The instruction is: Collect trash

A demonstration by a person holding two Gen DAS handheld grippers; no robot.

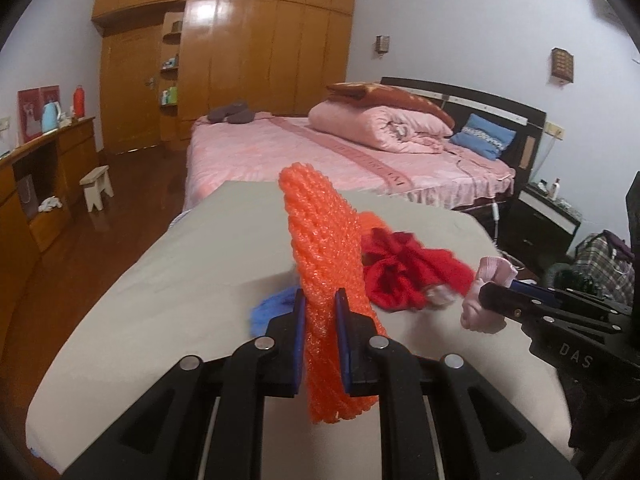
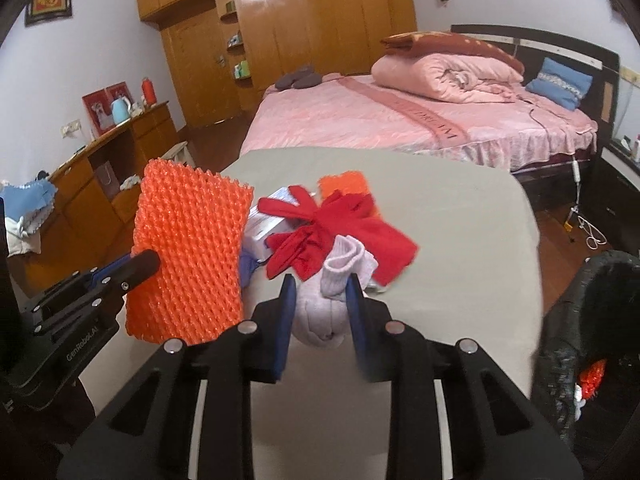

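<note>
**Bedroom in a lived-in home**

Shown by a double bed (image 1: 348,152) under a pink spread, with a folded quilt (image 1: 380,126) and blue pillow (image 1: 482,136) against a dark headboard at 1 o'clock. Backed by a glossy wooden wardrobe (image 1: 256,48) at 12 o'clock. Flanked by a low wooden sideboard (image 2: 120,152) at 9 o'clock carrying a kettle (image 2: 120,110) and a red flask (image 2: 149,90). Floored in dark polished wood.

On the table (image 2: 460,216) lies a heap — a cloth (image 2: 340,224) over a box (image 2: 264,224), with a foam net (image 2: 188,256) to their left and a sock (image 2: 332,292) before them. Behind the table stands the bed (image 2: 400,120); a bin (image 2: 592,320) sits at the table's right.
</note>
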